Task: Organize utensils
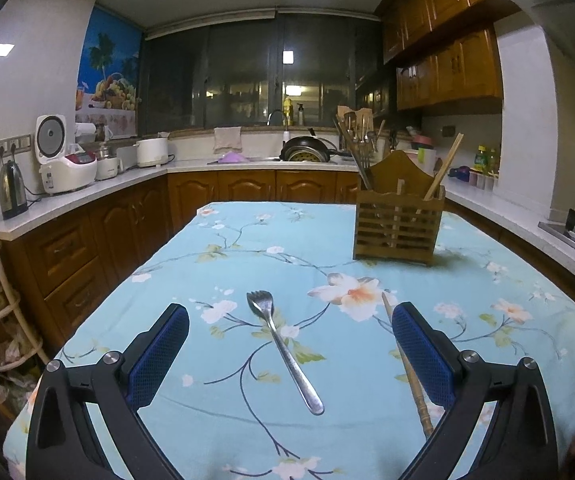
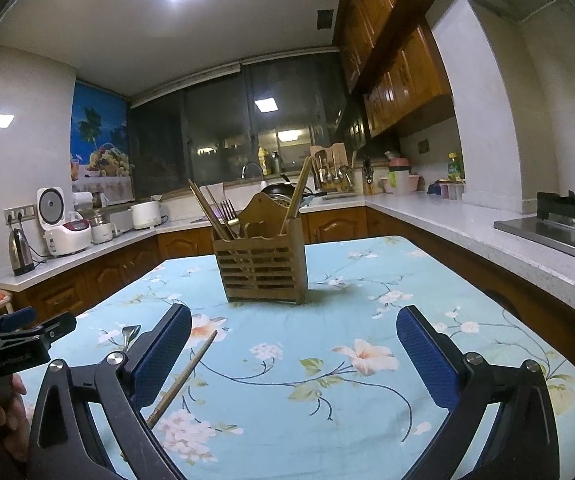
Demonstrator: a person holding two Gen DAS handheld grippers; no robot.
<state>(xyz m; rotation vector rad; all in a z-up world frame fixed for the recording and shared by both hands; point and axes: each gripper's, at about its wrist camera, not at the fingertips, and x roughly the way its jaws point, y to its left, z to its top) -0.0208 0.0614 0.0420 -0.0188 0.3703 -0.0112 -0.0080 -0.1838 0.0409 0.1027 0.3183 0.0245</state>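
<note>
Left gripper (image 1: pixel 289 320) gapes wide, empty, straddling the fork (image 1: pixel 283 350) lying well short of the wooden caddy (image 1: pixel 399 224); thin, stiff, slick metal, best pinched mid-handle. Chopstick (image 1: pixel 407 368) just right of it. Right gripper (image 2: pixel 293 334) also spread, empty.

Rice cooker (image 1: pixel 65 156) and kettle (image 1: pixel 12 189) on counter (image 1: pixel 87 196)
</note>
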